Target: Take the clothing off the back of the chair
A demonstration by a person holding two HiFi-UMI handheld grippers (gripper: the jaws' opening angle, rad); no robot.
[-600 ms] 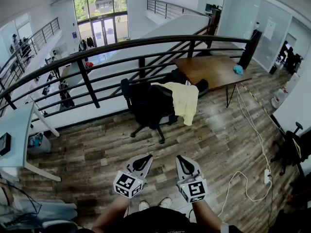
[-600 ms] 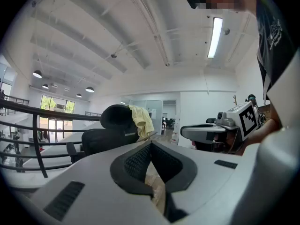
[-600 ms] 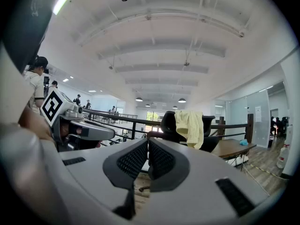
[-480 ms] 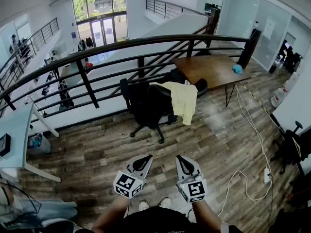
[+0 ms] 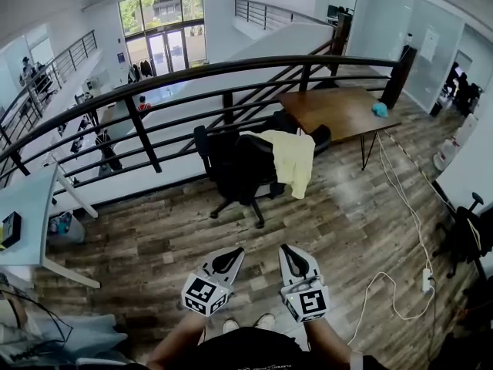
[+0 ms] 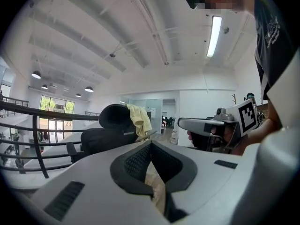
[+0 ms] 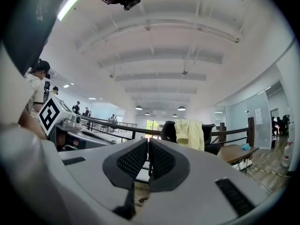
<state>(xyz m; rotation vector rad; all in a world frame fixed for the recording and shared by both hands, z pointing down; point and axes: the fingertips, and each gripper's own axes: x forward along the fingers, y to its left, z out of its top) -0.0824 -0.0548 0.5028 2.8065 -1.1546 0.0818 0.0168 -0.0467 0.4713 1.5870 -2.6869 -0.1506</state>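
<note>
**A:** Where is the clothing?

**B:** The pale yellow garment [image 5: 293, 159] is draped over the back of the black office chair [image 5: 233, 168], near the centre of the head view. It hangs down the side of the chair that faces the right of the frame. The chair stands on the wood-plank floor [image 5: 154, 237], just in front of the dark railing [image 5: 154, 78].

**A:** And the tongs?

**B:** Both are at the bottom of the head view, side by side, pointing level toward the chair and well apart from it. The left tongs [image 5: 229, 250] are clenched: in the left gripper view the ribbed pads meet at the tip, with nothing between them. The right tongs [image 5: 287, 250] are clenched too, pads pressed together and empty.

**A:** What do the gripper views show of the garment?

**B:** In the left gripper view it sits above the pads, a little left of centre. In the right gripper view it hangs just right of centre, above the tips.

**A:** Anything else nearby?

**B:** A brown wooden surface [image 5: 333, 112] stands behind the chair, in the upper right. A small blue thing [image 5: 378, 110] lies near its right edge. A white cable [image 5: 402, 199] trails across the floor on the right.
</note>
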